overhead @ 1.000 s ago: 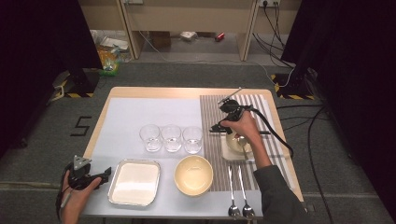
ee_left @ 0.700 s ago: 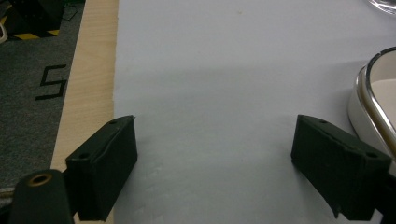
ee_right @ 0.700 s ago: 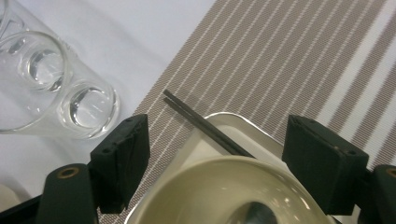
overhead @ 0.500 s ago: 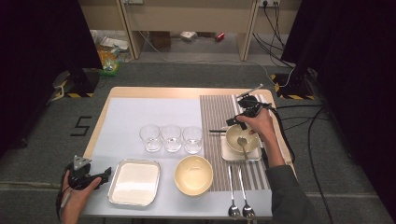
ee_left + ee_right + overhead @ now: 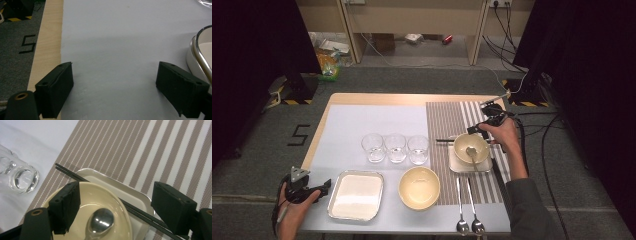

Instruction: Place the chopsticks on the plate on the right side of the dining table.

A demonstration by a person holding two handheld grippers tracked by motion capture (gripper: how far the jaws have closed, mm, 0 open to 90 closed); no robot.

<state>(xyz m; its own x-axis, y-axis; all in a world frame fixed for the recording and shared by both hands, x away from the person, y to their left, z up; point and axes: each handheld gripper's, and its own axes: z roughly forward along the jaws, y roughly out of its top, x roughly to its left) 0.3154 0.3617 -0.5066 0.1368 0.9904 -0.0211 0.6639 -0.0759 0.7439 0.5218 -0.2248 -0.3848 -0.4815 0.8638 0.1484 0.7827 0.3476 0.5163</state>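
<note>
Chopsticks (image 5: 140, 213) lie across the small tray (image 5: 135, 195), just behind the spoon bowl (image 5: 110, 202) on the striped mat (image 5: 140, 150). Right gripper (image 5: 116, 206) hovers above, jaws wide, empty: approach step. Next: lower, straddle the sticks, close. Left gripper (image 5: 120, 92) wide, empty, idle.

A lab or recording studio. Black curtains (image 5: 257, 60) flank the tabletop (image 5: 377, 99). Cables (image 5: 512, 30) and hazard tape (image 5: 294, 102) cross the grey carpet (image 5: 412, 80).

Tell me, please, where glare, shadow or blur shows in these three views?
High view: sharp, table lit, surroundings black. Left gripper view: a soft shadow band across the pale table cover, near jaws slightly soft. Right gripper view: bright glints on the spoon in the bowl and on the glass, which looks slightly blurred.
</note>
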